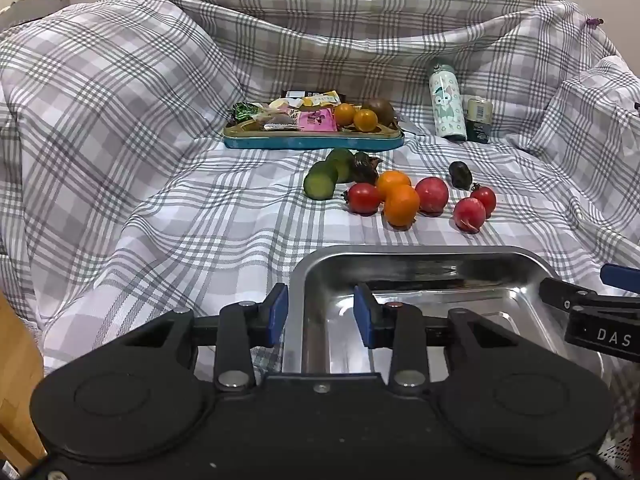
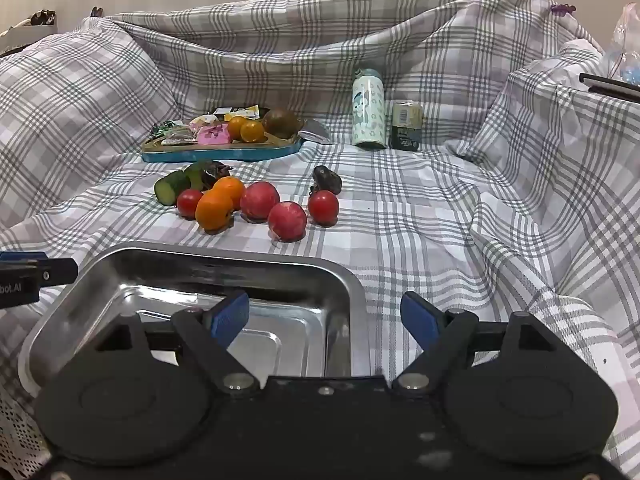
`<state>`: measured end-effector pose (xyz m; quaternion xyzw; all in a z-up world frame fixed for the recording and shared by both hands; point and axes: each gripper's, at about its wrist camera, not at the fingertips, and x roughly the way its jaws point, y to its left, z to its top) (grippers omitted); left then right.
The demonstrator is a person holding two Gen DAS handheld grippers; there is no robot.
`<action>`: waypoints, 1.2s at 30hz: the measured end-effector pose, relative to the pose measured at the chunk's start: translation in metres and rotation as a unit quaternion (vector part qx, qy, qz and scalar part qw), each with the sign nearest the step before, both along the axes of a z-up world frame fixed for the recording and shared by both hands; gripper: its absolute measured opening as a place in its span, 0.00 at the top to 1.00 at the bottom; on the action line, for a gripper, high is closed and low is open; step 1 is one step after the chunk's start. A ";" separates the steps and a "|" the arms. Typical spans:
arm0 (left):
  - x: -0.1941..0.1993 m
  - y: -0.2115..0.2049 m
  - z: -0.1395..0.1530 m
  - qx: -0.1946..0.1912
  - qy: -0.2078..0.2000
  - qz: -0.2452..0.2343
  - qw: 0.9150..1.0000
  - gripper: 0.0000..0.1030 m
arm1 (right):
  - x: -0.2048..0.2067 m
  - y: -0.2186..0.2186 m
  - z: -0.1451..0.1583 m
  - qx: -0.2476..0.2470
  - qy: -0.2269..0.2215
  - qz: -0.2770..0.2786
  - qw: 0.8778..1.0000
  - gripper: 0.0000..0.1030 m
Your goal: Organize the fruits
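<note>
An empty steel tray [image 1: 420, 258] lies on the checked cloth near me; it also shows in the right wrist view [image 2: 224, 258]. Beyond it lie loose fruits: two oranges [image 1: 401, 205], red tomatoes [image 1: 363, 198], pink-red fruits [image 1: 432, 194], cucumber pieces [image 1: 320, 180] and a dark fruit [image 1: 461, 175]. My left gripper [image 1: 321, 312] is open, its jaws astride the tray's left rim. My right gripper [image 2: 326, 318] is open, its jaws astride the tray's right rim [image 2: 352, 300]. Neither holds anything.
A blue tray [image 1: 312, 142] at the back holds snack packets, two small oranges [image 1: 356, 117] and a brown fruit. A patterned bottle [image 1: 447, 100] and a small jar [image 1: 479, 120] stand at the back right. The cloth rises in folds on all sides.
</note>
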<state>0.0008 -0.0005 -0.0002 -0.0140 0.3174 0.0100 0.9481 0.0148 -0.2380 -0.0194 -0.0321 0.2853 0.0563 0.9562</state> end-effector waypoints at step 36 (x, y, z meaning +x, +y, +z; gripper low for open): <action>-0.001 0.000 -0.003 -0.003 -0.001 0.000 1.000 0.56 | 0.001 0.003 -0.002 -0.011 0.002 0.003 1.000 0.16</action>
